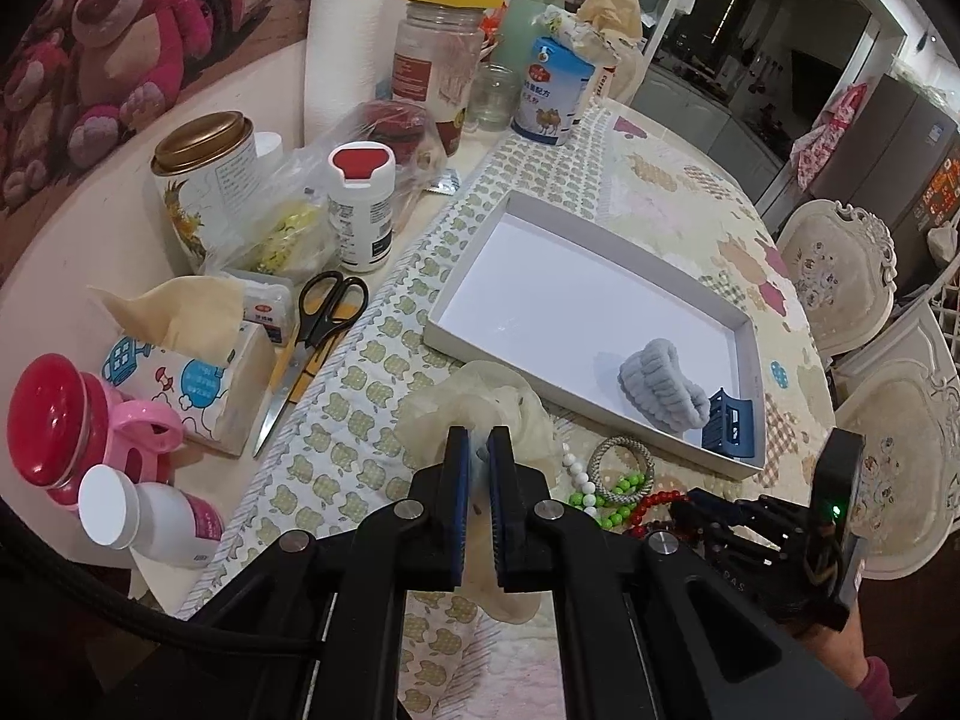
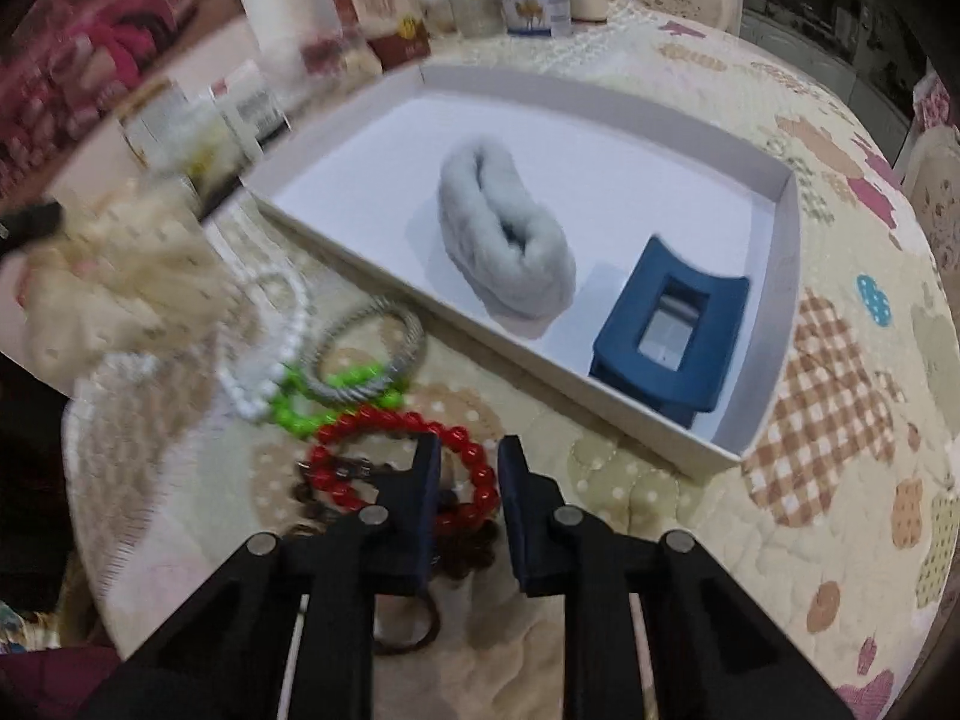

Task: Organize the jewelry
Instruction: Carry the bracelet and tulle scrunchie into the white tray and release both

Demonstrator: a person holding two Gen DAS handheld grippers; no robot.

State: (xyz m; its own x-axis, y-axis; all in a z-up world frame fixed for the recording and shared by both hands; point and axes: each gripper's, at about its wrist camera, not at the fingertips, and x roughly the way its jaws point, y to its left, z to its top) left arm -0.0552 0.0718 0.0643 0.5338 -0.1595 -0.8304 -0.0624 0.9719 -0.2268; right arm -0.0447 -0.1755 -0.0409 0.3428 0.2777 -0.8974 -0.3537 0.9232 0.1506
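Closed tight on a sheer cream scrunchie [image 1: 480, 402], the left gripper [image 1: 478, 450] holds it just short of the white tray [image 1: 600, 240]. Beside it, the right gripper [image 2: 470, 462] hangs partly open and empty over a red bead bracelet [image 2: 474, 462] on the quilted tablecloth [image 2: 840, 450], amid white, green and silver bracelets. A grey fluffy scrunchie [image 2: 504, 240] and blue claw clip [image 2: 672, 330] lie inside the tray.

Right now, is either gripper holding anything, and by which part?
The left gripper is shut on the sheer cream fabric scrunchie, pinching its near edge. The right gripper is open, holding nothing, poised over the red bead bracelet.
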